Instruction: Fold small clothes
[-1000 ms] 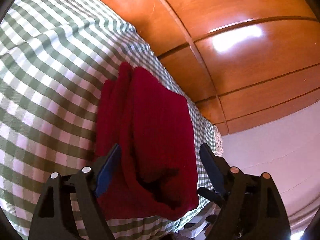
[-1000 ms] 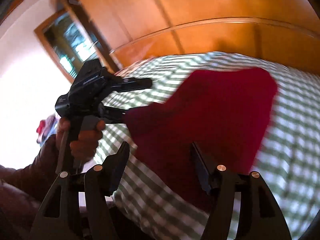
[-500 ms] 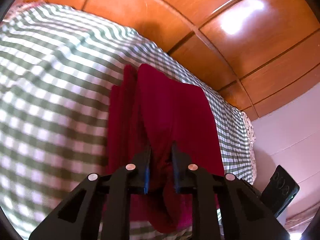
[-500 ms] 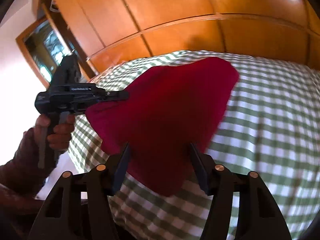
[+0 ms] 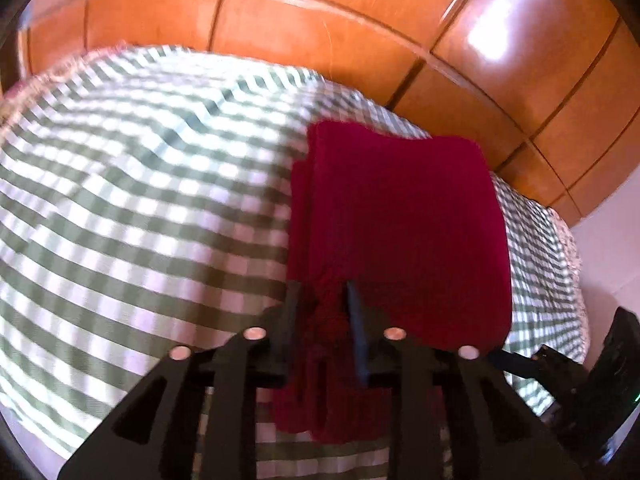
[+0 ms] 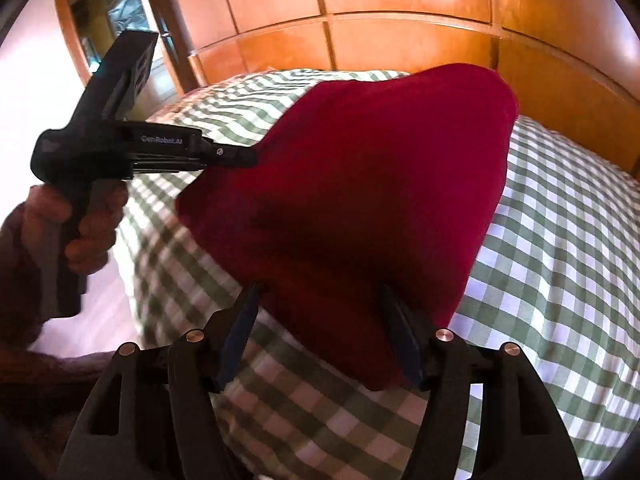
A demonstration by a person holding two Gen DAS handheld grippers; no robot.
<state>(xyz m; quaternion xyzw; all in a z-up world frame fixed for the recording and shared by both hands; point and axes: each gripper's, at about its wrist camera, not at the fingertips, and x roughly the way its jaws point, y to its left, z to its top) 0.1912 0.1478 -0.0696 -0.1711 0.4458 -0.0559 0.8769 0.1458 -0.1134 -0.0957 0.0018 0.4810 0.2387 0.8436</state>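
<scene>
Fingers [image 5: 356,332] of the left gripper [image 5: 320,320] sit nearly closed, pinching a bunched edge of the red garment [image 5: 400,220] at its near corner. Those of the right gripper [image 6: 320,320] stand wide apart, straddling another near corner of the cloth without clamping it — nothing is held there, as far as the right wrist view shows.

The garment lies partly folded on the green checked bed [image 5: 140,200], its near edge lifted off the cover.

One risk, as I judge it: only one corner is gripped, so a pull by the left could drag the folded layers askew or let the free corner sag and undo the fold. The pinch also takes in several layers, which may slip apart.

The person's left hand [image 6: 80,220] grips its tool's handle from below, holding it roughly level and pointed sideways into the cloth.
</scene>
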